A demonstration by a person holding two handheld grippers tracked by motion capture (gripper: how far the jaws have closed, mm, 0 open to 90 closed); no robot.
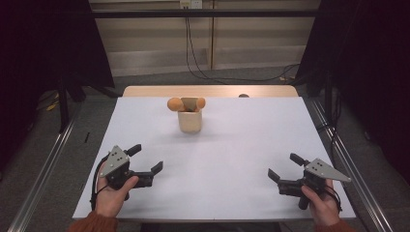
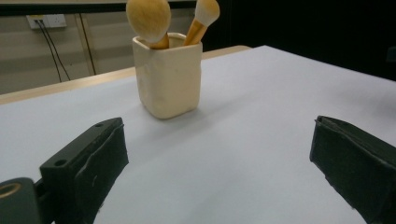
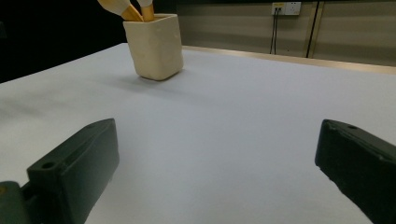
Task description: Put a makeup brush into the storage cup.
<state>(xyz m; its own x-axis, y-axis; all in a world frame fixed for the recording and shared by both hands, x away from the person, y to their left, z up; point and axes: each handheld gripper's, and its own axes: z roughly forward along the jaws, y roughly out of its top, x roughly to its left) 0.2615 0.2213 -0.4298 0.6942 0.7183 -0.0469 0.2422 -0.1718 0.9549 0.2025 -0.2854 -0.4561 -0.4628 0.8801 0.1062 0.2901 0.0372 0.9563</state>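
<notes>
high view shows one cream cup [image 1: 189, 122] standing upright toward the far middle of the white tabletop [image 1: 241, 145], with two brushes [image 1: 186, 103] in it, their fluffy orange heads sticking out the top. two tools rest near the front edge, well apart from the cup: the left tool [image 1: 145, 159] and the right tool [image 1: 285, 166], each held in one hand, jaws spread wide and holding nothing.

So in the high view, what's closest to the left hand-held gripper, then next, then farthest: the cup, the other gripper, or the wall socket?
From the left hand-held gripper:
1. Cream cup, middle of the table.
2. Right hand-held gripper, across at the right.
3. Wall socket, far back.
</notes>
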